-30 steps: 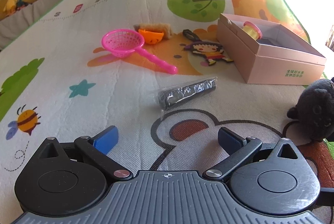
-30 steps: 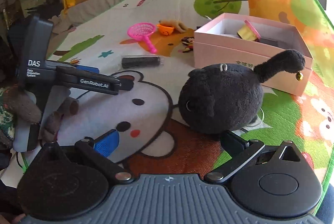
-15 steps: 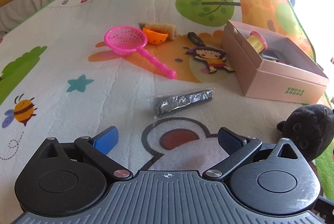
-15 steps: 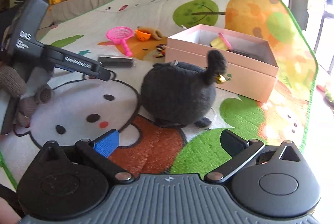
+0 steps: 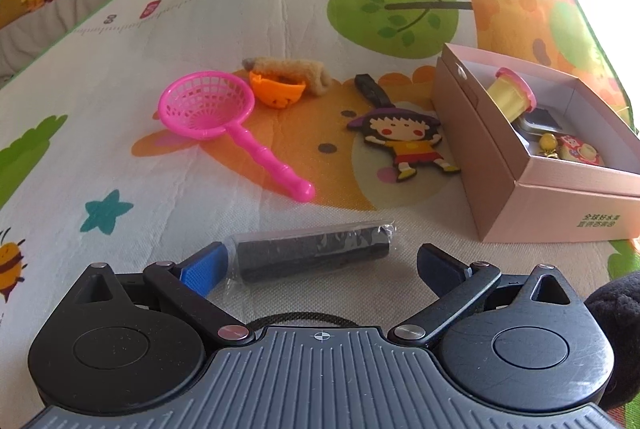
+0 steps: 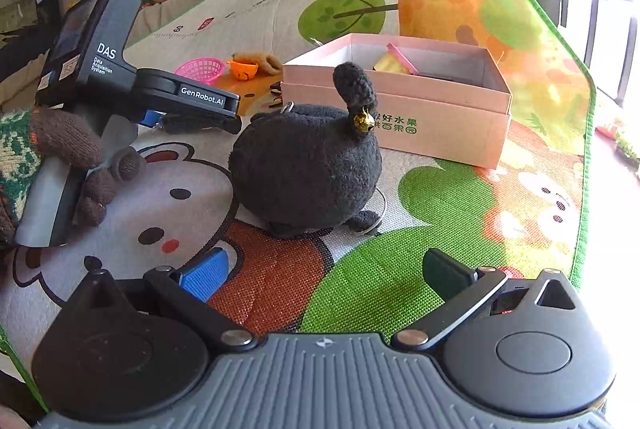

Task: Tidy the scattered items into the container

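Right now the left gripper (image 5: 320,261) is spread wide and empty, low over the play mat (image 5: 120,165), with the black roll in clear wrap (image 5: 310,253) lying just ahead of its fingertips. The roll's long axis runs left to right across the view, almost in line with the gap between the fingers, so its left end sits just beside the blue pad while its right end stops short of the dark pad. That is the relation the next move turns on: as I judge it, closing from this heading would squeeze the roll end to end, so a turn of the wrist to cross the short width looks the safer grasp. The pink box (image 5: 560,197) stands near, to the right of the roll and a little farther off, already holding a few small things. Farther away on the mat lie the pink toy strainer (image 5: 208,105), an orange piece (image 5: 278,93) and a flat cartoon-girl figure (image 5: 404,141). The right gripper (image 6: 324,273) is likewise released and holds nothing; the black plush toy (image 6: 304,169) sits on the mat ahead of it, apart from its fingers, with the box beyond. For the roll, the left gripper is plainly the nearer.
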The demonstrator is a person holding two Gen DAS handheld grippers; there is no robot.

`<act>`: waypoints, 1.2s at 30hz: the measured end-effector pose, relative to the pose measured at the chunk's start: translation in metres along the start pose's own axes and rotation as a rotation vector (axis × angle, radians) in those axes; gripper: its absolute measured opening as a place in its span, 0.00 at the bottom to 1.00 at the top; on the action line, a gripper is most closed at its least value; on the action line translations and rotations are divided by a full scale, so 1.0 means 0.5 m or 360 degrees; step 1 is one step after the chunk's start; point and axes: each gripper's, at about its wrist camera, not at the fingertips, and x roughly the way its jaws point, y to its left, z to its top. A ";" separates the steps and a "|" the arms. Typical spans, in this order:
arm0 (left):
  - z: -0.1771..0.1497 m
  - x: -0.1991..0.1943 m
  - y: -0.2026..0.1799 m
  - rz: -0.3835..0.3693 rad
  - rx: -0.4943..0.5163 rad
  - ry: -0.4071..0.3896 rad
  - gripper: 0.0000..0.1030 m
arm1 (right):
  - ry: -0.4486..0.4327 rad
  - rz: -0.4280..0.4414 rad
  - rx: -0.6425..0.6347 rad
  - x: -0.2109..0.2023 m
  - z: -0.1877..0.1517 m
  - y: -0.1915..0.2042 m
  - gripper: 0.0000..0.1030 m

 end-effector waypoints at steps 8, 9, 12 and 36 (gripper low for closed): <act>-0.006 -0.009 0.014 -0.0024 0.0105 -0.0087 0.64 | 0.0005 -0.0007 0.0003 0.001 0.000 0.001 1.00; -0.008 -0.012 0.018 -0.0040 0.0126 -0.0094 0.63 | 0.0005 -0.0011 0.0004 0.000 0.000 0.001 1.00; -0.021 -0.028 0.029 -0.0086 0.0172 -0.0098 0.62 | 0.0004 -0.0024 0.0000 -0.001 0.000 0.004 1.00; 0.014 0.017 -0.002 -0.0078 0.0065 -0.0073 0.83 | 0.0014 -0.0041 0.0003 -0.001 0.000 0.004 1.00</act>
